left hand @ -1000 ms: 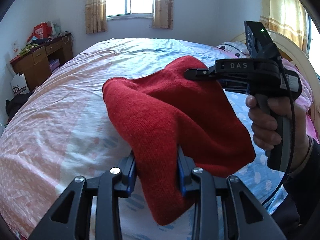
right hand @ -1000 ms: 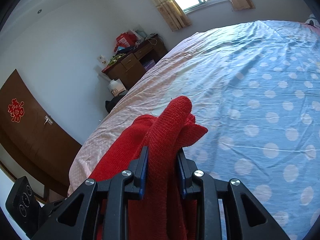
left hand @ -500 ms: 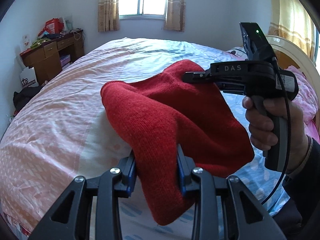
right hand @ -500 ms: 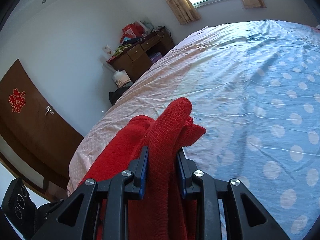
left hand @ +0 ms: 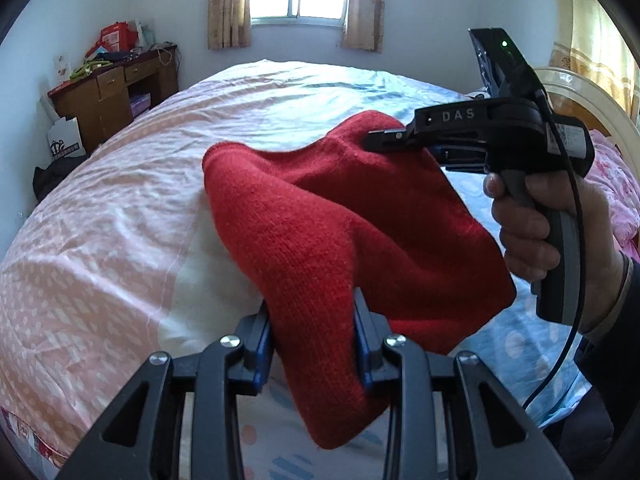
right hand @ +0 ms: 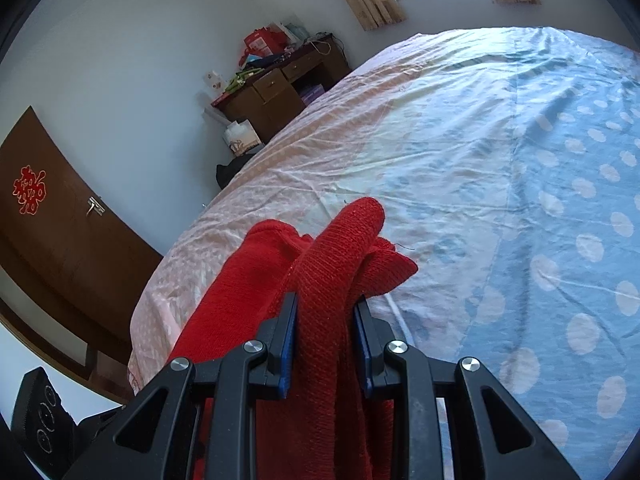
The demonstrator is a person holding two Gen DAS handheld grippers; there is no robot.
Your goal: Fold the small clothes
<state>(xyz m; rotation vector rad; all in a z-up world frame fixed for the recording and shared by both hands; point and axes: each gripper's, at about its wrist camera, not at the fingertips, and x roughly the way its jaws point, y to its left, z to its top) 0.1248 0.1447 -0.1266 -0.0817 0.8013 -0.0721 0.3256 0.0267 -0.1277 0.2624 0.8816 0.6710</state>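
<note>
— Above the bed point(left hand: 132, 208), that's where I have it: the red knit garment point(left hand: 320, 224) hangs in the air between my two tools, clear of the sheet as far as I can see.

— Who holds what?

— My left gripper point(left hand: 314, 334) is clamped on a bunched fold at the near edge, cloth filling the gap between the pads. My right gripper point(right hand: 325, 330) is pinched on another gathered edge (in the left view its tip bites into the far top of the knit, with my hand point(left hand: 548, 232) on the handle).

— So which step is this?

— Carrying and spreading, I'd judge. Nothing is folded flat yet; the piece sags in a loose drape between the two grips.

— And next?

— It calls for lowering both grips together toward the open sheet, keeping the edge taut between them so the knit lands flat, not crumpled. Only then would I let go and start a fold
</note>
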